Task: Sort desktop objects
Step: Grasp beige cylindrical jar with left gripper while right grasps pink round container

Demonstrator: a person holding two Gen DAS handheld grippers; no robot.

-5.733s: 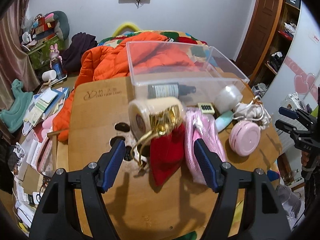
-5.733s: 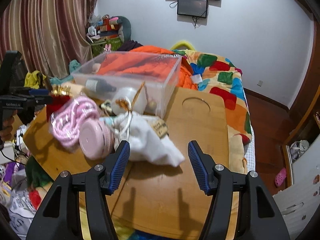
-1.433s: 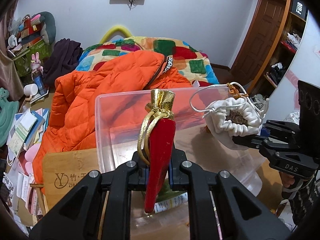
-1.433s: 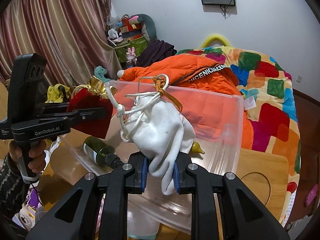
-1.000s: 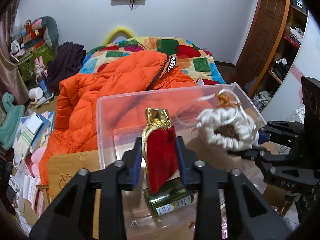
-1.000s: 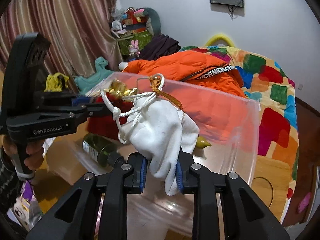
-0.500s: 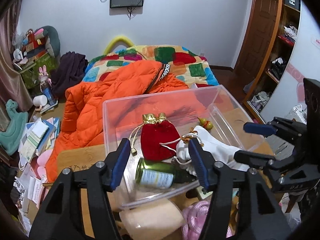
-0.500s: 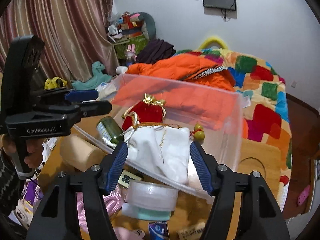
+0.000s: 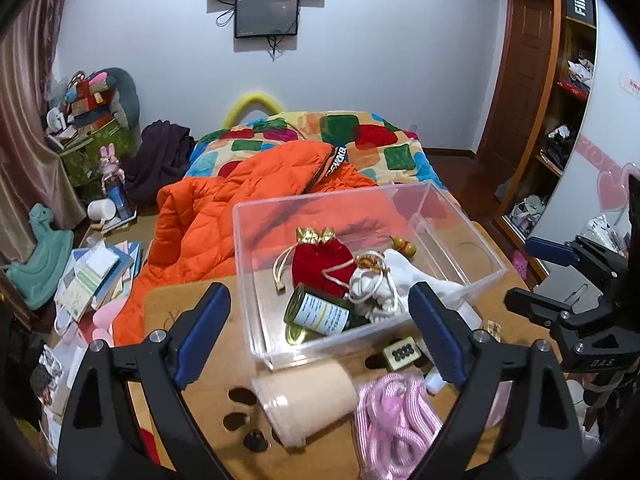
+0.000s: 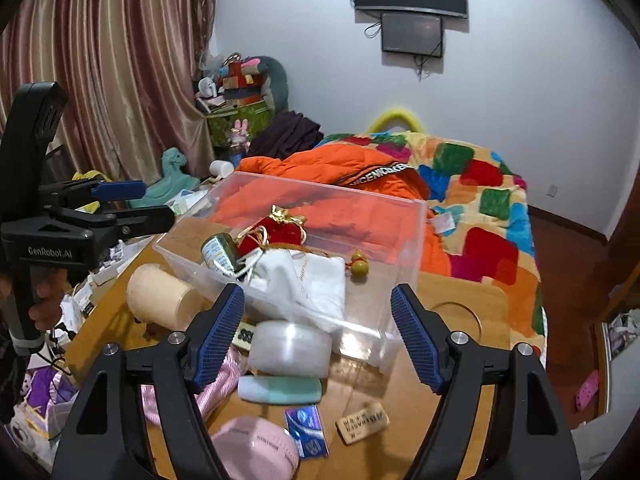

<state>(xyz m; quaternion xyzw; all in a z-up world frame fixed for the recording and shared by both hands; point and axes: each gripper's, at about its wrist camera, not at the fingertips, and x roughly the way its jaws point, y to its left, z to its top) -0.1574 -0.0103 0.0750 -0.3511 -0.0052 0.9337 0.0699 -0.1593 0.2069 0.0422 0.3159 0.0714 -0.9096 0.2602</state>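
Now we have dropped the red pouch [image 9: 320, 262] and white bag [image 9: 384, 284] into the clear box [image 9: 256, 280]; left gripper [image 9: 320, 330] and right gripper [image 10: 318, 330], jaws opening and empty, turn to the remaining clutter.

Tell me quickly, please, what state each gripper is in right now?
Left gripper: jaws opening, wide apart, holding nothing.
Right gripper: jaws opening, wide apart, holding nothing.

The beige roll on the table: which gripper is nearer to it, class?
Left. The roll lies just below the left gripper, whose jaws are opening empty; the right gripper sits further off, over toward the jar.
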